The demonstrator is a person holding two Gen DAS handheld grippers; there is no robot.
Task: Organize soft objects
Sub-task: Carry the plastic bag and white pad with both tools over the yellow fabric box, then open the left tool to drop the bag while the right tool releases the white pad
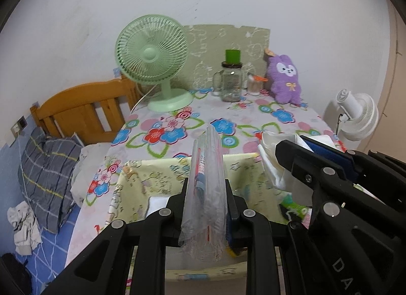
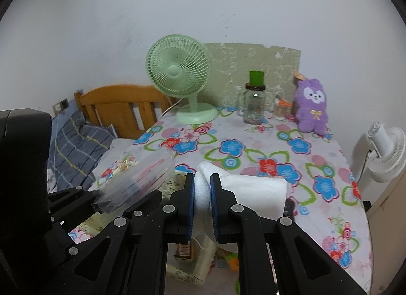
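My left gripper [image 1: 206,183] is shut on a clear plastic packet [image 1: 205,168] with a blue and red item inside; the packet sticks up between the pads. My right gripper [image 2: 202,177] is shut on a folded white soft sheet [image 2: 253,193] that drapes off to the right. Both hang over an open fabric box with a pale yellow print [image 1: 142,180] at the near edge of the floral table [image 2: 279,147]. Each gripper shows in the other's view: the right gripper [image 1: 291,142] with the sheet, the left gripper [image 2: 101,201] with the packet. A purple plush [image 2: 313,107] sits at the table's back right.
A green desk fan [image 1: 154,61], a glass jar mug with a green lid [image 1: 231,81] and a small cup stand along the back by the wall. A white fan [image 1: 355,117] stands right of the table. Left lie a bed, wooden headboard [image 1: 83,109] and plaid pillow [image 1: 48,168].
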